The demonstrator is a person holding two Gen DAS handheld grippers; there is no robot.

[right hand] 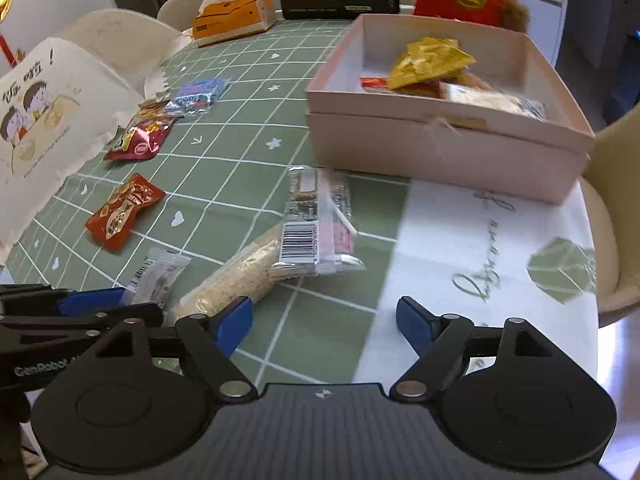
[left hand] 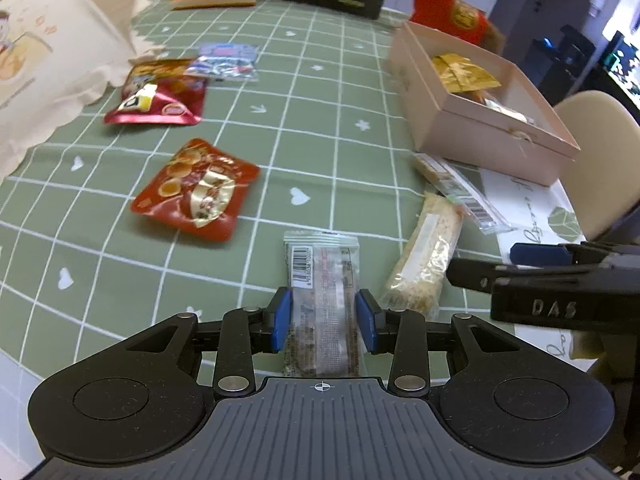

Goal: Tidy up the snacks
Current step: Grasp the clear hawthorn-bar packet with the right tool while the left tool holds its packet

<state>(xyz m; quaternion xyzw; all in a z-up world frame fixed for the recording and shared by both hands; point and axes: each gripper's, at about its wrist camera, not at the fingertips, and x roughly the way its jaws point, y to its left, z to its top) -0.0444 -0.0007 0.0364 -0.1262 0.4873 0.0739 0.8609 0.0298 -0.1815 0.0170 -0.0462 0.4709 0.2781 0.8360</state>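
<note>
Now, left to right:
Left gripper (left hand: pixel 323 322): my pads sit narrowly at both sides of the clear barcode snack bar (left hand: pixel 322 280), near the table's front edge; grip uncertain.
Oat bar (right hand: pixel 236 280): just beside it.
Right gripper (right hand: pixel 325 325): my jaws wide apart, nothing between.
Pink box (right hand: pixel 440 148): right edge, snacks inside.

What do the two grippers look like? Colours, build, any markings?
Both match: black linkage arms with silver pivot pins, round black housings, a ribbed grey deck with a small crosshair mark, and blue pads on the fingers. Left gripper; right gripper. Raised "DAS" lettering shows on the right gripper's side, white "GenRobot" print on the left's. No cables, hands or sleeves visible.
</note>
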